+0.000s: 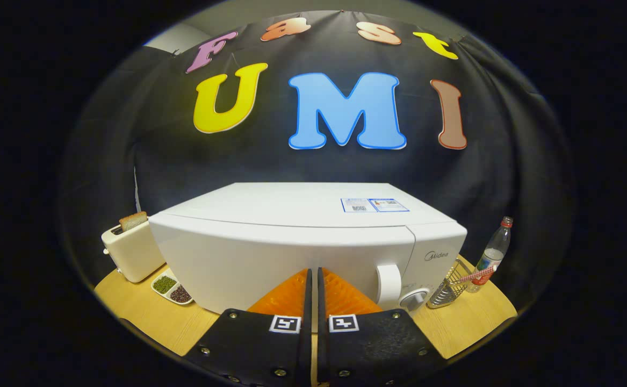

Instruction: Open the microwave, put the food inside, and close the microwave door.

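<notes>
A white microwave (292, 242) stands on the wooden table (146, 317), its door closed. The door's white handle (389, 285) sits at the right of the door, with a round knob (414, 299) below the control panel. My gripper (313, 279) is shut, its two fingers pressed together with nothing between them, right in front of the lower door, left of the handle. A divided white dish (172, 287) with green and dark food lies on the table left of the microwave.
A white toaster (130, 252) with a slice of bread (133, 220) in it stands left of the microwave. At the right are a wire rack (450, 287) and a clear plastic bottle (491, 255). The table's front edge curves close below my fingers.
</notes>
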The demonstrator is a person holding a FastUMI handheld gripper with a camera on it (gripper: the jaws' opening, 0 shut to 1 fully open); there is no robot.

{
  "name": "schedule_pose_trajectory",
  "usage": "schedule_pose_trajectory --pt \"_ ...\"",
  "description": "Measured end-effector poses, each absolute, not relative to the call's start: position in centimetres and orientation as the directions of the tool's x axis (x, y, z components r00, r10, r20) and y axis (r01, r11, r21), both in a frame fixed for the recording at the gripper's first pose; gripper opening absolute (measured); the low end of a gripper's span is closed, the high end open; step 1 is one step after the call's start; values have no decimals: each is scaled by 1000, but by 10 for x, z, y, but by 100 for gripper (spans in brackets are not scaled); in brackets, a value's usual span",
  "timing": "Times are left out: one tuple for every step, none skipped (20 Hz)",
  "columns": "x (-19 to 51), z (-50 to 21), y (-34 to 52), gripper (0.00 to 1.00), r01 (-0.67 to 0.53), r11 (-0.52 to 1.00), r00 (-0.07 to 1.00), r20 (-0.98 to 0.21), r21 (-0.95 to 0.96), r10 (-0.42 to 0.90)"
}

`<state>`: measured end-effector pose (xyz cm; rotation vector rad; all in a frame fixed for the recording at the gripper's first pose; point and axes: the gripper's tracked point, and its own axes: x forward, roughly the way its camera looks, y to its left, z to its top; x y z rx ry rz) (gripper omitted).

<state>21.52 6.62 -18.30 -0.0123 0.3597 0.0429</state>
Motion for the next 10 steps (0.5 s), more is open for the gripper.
schedule_pose_trajectory --pt "208 -174 65 5 -45 999 941 -337 -10 39" --pt "202 -166 65 5 -47 999 945 -325 -10 42" --pt "194 -158 64 5 -47 999 949 -314 -9 42" --pt "187 -150 63 5 -43 999 953 -300 -7 39" --pt "179 -141 62 5 -41 999 957 -287 -4 38" --pt "169 -135 60 5 -38 999 960 -277 -2 36" --pt "160 -128 61 5 -38 999 962 -269 2 37" --pt "151 -122 61 5 -38 999 965 -261 5 38" --pt "142 -116 60 5 -36 999 966 -254 6 36" --pt "131 -112 60 5 -37 999 968 -248 6 37"
